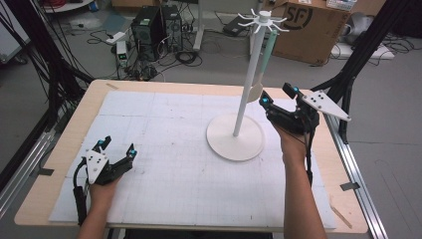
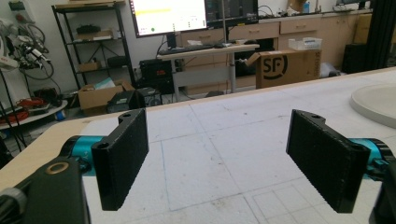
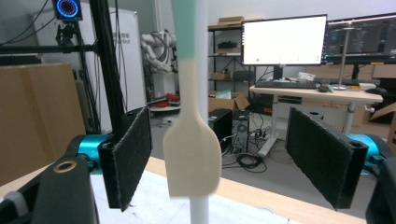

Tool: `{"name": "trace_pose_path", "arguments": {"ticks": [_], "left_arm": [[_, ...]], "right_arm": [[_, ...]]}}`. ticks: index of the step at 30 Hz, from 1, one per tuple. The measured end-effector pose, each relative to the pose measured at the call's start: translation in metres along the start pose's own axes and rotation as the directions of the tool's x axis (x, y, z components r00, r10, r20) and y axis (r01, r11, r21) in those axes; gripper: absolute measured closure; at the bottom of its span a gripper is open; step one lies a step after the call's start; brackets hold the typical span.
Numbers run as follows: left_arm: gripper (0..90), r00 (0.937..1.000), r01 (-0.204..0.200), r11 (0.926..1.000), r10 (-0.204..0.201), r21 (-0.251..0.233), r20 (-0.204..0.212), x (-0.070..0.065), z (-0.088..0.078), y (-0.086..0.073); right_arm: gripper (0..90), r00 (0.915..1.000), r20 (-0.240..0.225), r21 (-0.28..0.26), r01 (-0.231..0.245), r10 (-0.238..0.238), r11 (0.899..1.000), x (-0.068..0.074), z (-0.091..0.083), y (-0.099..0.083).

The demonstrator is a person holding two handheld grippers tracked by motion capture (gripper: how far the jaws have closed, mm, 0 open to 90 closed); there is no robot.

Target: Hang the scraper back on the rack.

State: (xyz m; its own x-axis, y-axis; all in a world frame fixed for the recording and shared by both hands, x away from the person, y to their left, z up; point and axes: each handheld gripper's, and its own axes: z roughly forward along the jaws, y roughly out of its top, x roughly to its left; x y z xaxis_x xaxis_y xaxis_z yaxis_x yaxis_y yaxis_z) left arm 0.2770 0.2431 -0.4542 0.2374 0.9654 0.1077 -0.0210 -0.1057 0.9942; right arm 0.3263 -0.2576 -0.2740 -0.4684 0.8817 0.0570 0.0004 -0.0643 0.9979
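High view: we see the spatula (image 1: 264, 59) hanging from the white rack (image 1: 247, 89); right gripper (image 1: 277, 95) beside its blade. Left gripper (image 2: 217, 158) view: jaws spread over the mat (image 2: 224, 140). Right gripper view: jaws spread, blade between, untouched.

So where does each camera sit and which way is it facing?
High view: above the near edge, looking down on the table; both forearms, left claw, right claw.
Left gripper view: on the left claw, low, facing across the table; open jaws.
Right gripper view: on the right claw, jaws flanking the hanging spatula.
Shared: the stand.
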Motion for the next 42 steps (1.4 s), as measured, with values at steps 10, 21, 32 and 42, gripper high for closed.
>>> {"name": "trace_pose_path", "arguments": {"ticks": [10,21,32,42], "left_arm": [[21.5,1.0000,0.001,1.0000,-0.001,-0.002,0.001,0.000,0.000,0.000],[21.6,1.0000,0.001,1.0000,-0.001,-0.002,0.001,0.000,0.000,0.000],[21.4,1.0000,0.001,1.0000,-0.001,-0.003,0.002,0.000,0.000,0.000],[21.5,1.0000,0.002,1.0000,-0.002,-0.003,0.001,0.000,0.000,0.000]], "right_arm": [[21.4,0.9977,0.067,-0.085,-0.007,0.012,0.996,-0.007,-0.040,-0.027],[18.7,0.9919,0.125,-0.119,-0.007,0.022,0.993,-0.010,-0.076,-0.067],[17.9,0.9782,0.203,-0.076,-0.028,0.043,0.997,-0.014,-0.092,-0.112],[16.7,0.9739,0.226,-0.050,-0.014,0.025,0.999,-0.016,-0.098,-0.135]]}}
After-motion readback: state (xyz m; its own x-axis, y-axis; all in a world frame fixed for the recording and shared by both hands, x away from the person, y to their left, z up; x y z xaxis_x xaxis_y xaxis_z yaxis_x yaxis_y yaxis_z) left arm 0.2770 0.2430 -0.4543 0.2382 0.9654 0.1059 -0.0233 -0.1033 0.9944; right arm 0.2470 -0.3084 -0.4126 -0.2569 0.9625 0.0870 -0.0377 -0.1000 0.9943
